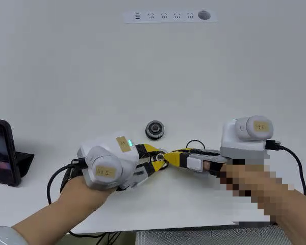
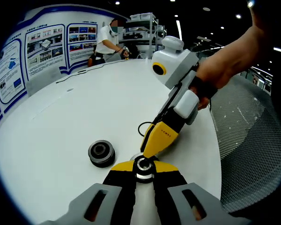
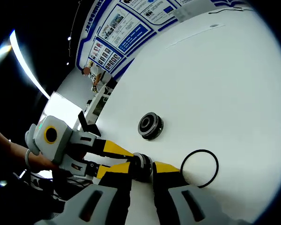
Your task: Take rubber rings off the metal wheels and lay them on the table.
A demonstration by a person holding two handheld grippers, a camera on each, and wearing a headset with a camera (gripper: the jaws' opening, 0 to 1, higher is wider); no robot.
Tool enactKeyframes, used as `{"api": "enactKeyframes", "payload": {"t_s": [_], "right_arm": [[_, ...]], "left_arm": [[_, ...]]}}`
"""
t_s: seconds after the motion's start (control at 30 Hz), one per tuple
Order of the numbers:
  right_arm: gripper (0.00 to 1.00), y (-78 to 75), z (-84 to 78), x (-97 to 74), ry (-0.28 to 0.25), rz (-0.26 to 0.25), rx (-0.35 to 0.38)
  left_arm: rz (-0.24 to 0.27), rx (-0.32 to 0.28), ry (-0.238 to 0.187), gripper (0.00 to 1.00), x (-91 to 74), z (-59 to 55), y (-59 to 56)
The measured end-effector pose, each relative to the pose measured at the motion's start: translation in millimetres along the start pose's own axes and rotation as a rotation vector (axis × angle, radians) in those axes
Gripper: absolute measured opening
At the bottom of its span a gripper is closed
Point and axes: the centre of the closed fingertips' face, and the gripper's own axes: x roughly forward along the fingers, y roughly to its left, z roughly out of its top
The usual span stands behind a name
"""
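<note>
A small metal wheel is held just above the table between both grippers. My left gripper comes from the left and its yellow-tipped jaws are shut on the wheel. Coming from the right, my right gripper also has its jaws closed against the same wheel. A second wheel with a dark rubber ring on it stands on the table just beyond them. One loose black rubber ring lies flat on the table beside the right gripper's jaw.
A white power strip lies at the table's far edge. A dark phone on a stand sits at the left. Black cables trail from both grippers near the front edge. A person stands far behind the table.
</note>
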Motion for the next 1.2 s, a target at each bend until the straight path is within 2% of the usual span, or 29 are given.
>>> {"api": "enactKeyframes", "payload": {"t_s": [0.3,0.67,0.7,1.07,1.2], "right_arm": [[0.20,3.2,-3.0,5.5,0.024,0.037,0.042],[0.23,8.5,-6.6,0.1,0.055,0.058,0.051],[0.21,12.4,-7.0,-0.8,0.056,0.076,0.061],[0.20,13.9,-8.5,-4.8,0.053,0.064,0.051],[0.16,11.9,-8.0,-8.2,0.048,0.059,0.052]], "left_arm": [[0.001,-0.006,-0.004,0.13,-0.1,0.4,0.2],[0.001,-0.009,-0.006,0.13,-0.2,0.5,0.4],[0.001,-0.011,-0.007,0.13,-0.2,0.4,0.5],[0.003,-0.013,-0.005,0.13,-0.1,0.3,0.5],[0.003,-0.012,-0.004,0.13,0.0,0.2,0.3]]}}
